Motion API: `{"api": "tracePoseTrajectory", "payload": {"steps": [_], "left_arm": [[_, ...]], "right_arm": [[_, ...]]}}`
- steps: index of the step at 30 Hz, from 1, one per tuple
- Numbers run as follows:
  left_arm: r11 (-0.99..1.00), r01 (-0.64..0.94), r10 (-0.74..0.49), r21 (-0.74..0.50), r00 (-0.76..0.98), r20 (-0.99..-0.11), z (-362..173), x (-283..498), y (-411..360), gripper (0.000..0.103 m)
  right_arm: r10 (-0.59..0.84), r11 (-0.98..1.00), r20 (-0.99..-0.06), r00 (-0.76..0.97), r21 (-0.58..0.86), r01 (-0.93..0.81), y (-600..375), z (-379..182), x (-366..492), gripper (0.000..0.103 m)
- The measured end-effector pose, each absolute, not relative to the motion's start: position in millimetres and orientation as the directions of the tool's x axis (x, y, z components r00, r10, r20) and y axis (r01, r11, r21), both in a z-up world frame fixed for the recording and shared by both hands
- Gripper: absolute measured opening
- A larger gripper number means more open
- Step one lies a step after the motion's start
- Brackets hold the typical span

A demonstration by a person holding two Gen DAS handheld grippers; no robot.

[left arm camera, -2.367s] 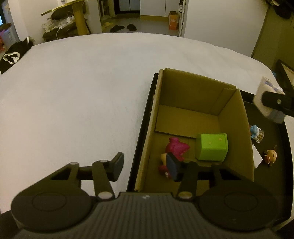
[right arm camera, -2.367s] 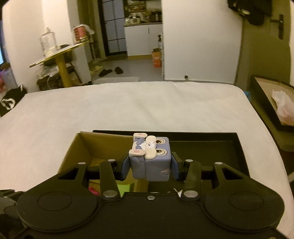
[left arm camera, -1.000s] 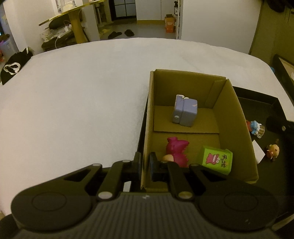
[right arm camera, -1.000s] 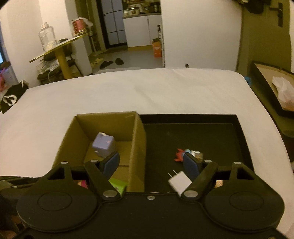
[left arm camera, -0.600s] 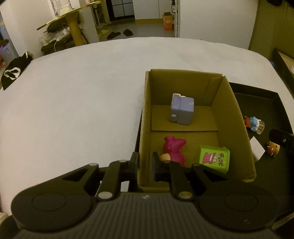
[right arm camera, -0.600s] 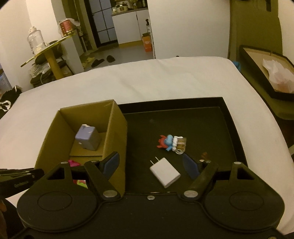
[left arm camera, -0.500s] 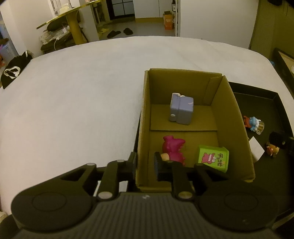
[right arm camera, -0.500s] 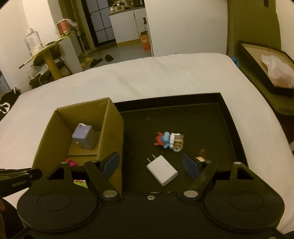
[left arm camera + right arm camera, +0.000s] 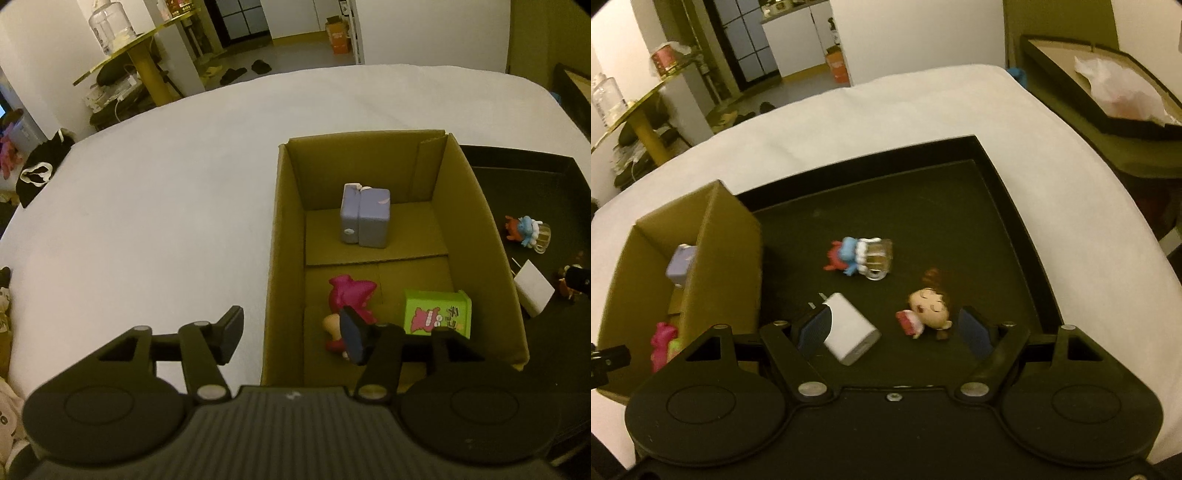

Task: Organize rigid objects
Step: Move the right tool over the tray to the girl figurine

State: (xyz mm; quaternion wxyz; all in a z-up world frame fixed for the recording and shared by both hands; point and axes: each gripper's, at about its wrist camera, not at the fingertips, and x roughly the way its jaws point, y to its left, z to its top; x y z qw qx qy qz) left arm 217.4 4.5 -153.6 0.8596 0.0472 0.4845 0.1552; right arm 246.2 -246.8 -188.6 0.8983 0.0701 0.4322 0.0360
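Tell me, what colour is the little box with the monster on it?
Bright green box with a pink monster, best seen from the left wrist view.

Your left gripper, clamped on the near-left wall of the cardboard box half a second ago, now stands wide open astride that wall. Your right gripper, which dropped the purple cube toy into the box, now hovers open low over the black tray, its fingers flanking the white charger and the brown-haired figurine.
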Motion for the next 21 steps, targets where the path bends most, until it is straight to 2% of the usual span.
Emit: {"api": "tracePoseTrajectory", "payload": {"steps": [17,18,19,20,21], "left_arm": [[0.926,-0.202,0.376,0.318,0.458,-0.805,-156.9,237.0,-8.6,0.06],[0.926,-0.2,0.377,0.321,0.456,-0.806,-157.0,237.7,-9.2,0.06],[0.926,-0.198,0.378,0.323,0.455,-0.806,-156.7,238.2,-9.6,0.06],[0.925,-0.198,0.38,0.325,0.455,-0.805,-156.3,238.5,-9.9,0.06],[0.924,-0.198,0.381,0.326,0.456,-0.804,-156.0,238.8,-10.1,0.06]], "right_arm": [[0.125,0.982,-0.8,0.586,0.186,0.044,-268.6,-216.1,269.5,0.074],[0.125,0.982,-0.801,0.585,0.185,0.043,-268.2,-217.5,269.9,0.072],[0.128,0.982,-0.802,0.584,0.186,0.04,-268.1,-218.7,269.9,0.064],[0.133,0.982,-0.804,0.58,0.186,0.033,-267.9,-220.1,270.0,0.041],[0.135,0.983,-0.807,0.575,0.182,0.026,-267.4,-220.6,270.5,0.041]]}}
